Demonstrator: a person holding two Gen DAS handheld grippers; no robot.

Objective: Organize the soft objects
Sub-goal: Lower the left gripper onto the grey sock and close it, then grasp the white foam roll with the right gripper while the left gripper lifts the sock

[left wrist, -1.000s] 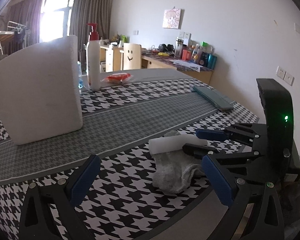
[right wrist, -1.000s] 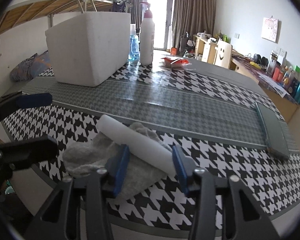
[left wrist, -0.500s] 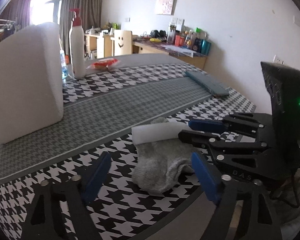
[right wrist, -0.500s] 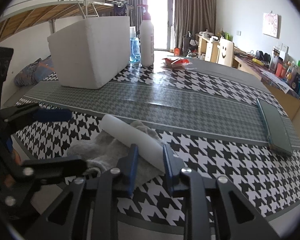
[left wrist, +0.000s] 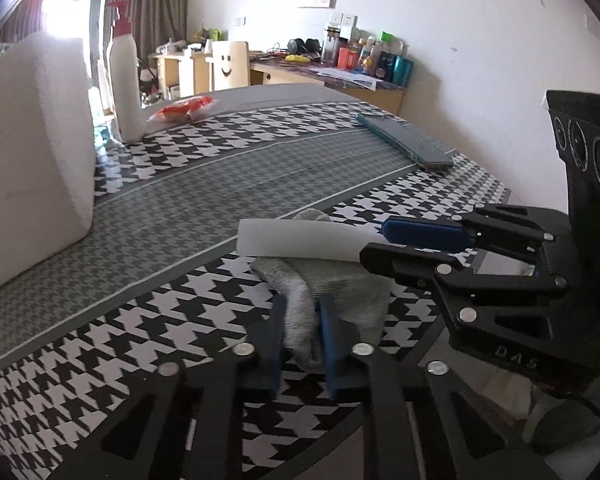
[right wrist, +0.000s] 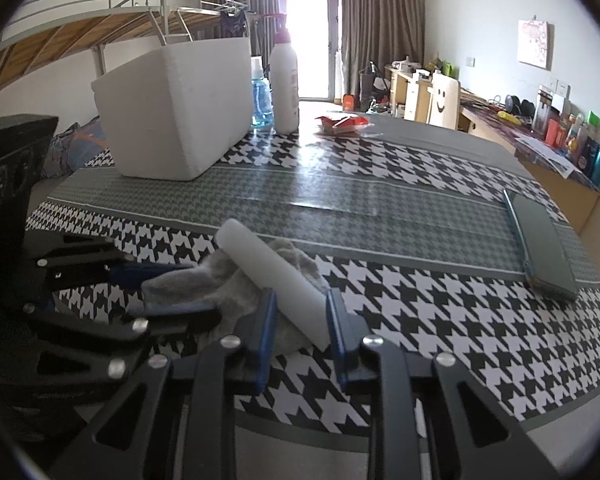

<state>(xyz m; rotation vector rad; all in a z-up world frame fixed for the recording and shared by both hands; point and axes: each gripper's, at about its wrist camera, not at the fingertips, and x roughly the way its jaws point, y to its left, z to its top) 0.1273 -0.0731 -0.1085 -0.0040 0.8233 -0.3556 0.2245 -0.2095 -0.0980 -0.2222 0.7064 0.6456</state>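
Note:
A grey sock (left wrist: 340, 280) lies crumpled near the front edge of the houndstooth table (left wrist: 180, 320), with a white foam roll (left wrist: 300, 240) resting across it. My left gripper (left wrist: 302, 308) is closing its jaws, and the blue pads pinch a raised fold of the sock. In the right wrist view the left gripper (right wrist: 200, 290) comes in from the left with that sock (right wrist: 228, 276) fold between its fingers. My right gripper (right wrist: 300, 300) is shut on the near end of the foam roll (right wrist: 268, 264). From the left wrist the right gripper (left wrist: 374, 242) shows at the roll's right end.
A white foam box (right wrist: 172, 112) stands at the back left, with a white pump bottle (right wrist: 284, 88) and a blue bottle (right wrist: 260, 100) beside it. A red packet (right wrist: 344, 122) lies further back. A dark green flat case (right wrist: 544, 240) lies at the right. The table's front edge (right wrist: 380, 424) is close.
The left gripper came forward and down over the sock and its wide jaws closed on a fold. The right gripper's jaws narrowed onto the foam roll and then held still.

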